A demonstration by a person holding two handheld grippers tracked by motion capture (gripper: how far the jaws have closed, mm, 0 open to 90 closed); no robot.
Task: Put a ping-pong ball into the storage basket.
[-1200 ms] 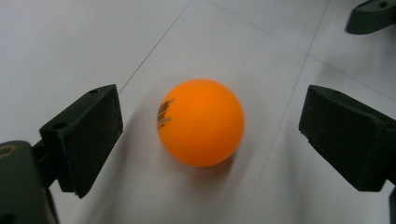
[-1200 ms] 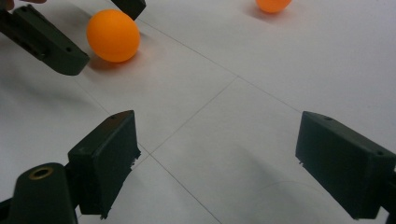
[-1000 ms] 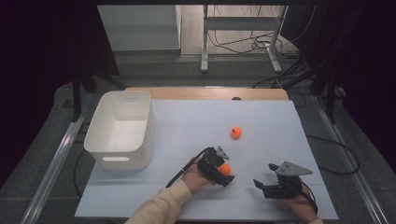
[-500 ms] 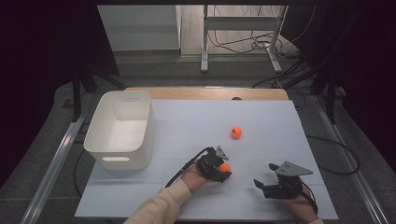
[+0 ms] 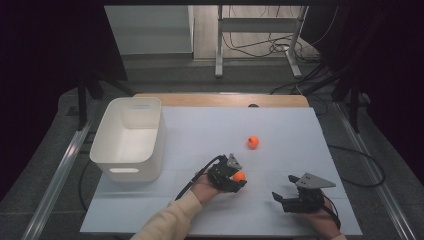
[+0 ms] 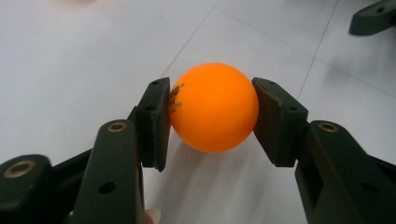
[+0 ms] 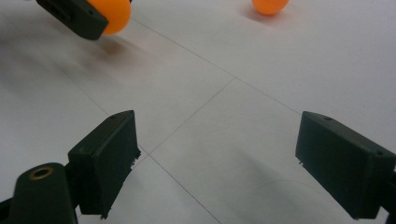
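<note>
Two orange ping-pong balls are on the scene: one ball (image 5: 239,176) sits between the jaws of the left gripper (image 5: 235,176) near the front edge of the white tabletop (image 5: 280,130), and the other ball (image 5: 253,142) lies around the tabletop's middle. One white plastic bin (image 5: 131,137) stands at the left edge. There are two handheld grippers, the second being the right gripper (image 5: 280,198) by the front right corner.
</note>
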